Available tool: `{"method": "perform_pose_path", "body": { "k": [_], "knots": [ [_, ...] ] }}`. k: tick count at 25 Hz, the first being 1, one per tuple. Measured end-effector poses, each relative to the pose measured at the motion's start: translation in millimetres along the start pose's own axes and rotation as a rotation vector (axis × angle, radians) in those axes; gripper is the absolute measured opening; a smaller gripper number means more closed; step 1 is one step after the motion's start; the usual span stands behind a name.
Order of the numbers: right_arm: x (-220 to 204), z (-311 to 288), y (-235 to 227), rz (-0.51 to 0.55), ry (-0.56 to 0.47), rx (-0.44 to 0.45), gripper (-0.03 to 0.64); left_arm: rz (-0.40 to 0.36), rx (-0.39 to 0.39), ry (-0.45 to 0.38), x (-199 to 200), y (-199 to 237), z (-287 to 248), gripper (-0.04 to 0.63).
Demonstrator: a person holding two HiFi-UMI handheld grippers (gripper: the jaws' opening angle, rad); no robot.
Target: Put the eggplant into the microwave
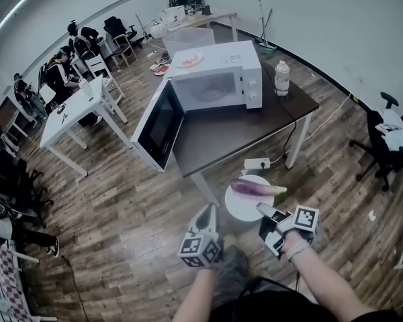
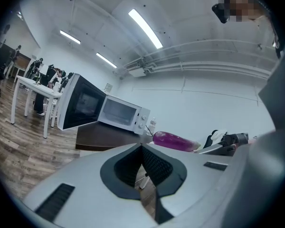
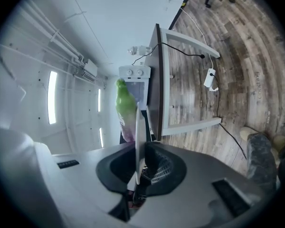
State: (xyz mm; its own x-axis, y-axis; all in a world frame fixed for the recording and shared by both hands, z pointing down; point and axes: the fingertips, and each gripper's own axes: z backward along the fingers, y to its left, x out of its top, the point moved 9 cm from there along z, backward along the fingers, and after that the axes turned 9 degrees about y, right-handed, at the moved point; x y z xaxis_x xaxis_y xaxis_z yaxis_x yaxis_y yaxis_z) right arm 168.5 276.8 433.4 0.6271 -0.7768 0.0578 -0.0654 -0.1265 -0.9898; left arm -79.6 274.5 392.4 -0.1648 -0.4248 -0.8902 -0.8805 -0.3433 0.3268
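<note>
Resting on the plate (image 1: 236, 208) the right tongs (image 1: 263, 209) pinch — the eggplant (image 1: 254, 188).

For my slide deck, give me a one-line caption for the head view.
Right gripper holds a white plate with an eggplant, short of the dark table where the microwave stands open.

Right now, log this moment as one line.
right gripper: shut on plate rim | eggplant: lying on plate | left gripper: shut, empty | microwave: door open
</note>
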Motion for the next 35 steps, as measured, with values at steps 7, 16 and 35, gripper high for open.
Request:
{"method": "perform_pose_path", "body": {
  "k": [7,16,35],
  "knots": [
    [43,-45,12,0.006,0.0,0.006,0.026,-0.011,-0.027,-0.018,36,29,-57,0.005],
    [98,-118,30,0.023,0.019,0.024,0.026,-0.015,-0.023,-0.008,78,78,-118,0.005],
    [203,-246,31,0.017,0.017,0.02,0.026,-0.027,-0.105,0.036,120,155,-227,0.005]
  ]
}}
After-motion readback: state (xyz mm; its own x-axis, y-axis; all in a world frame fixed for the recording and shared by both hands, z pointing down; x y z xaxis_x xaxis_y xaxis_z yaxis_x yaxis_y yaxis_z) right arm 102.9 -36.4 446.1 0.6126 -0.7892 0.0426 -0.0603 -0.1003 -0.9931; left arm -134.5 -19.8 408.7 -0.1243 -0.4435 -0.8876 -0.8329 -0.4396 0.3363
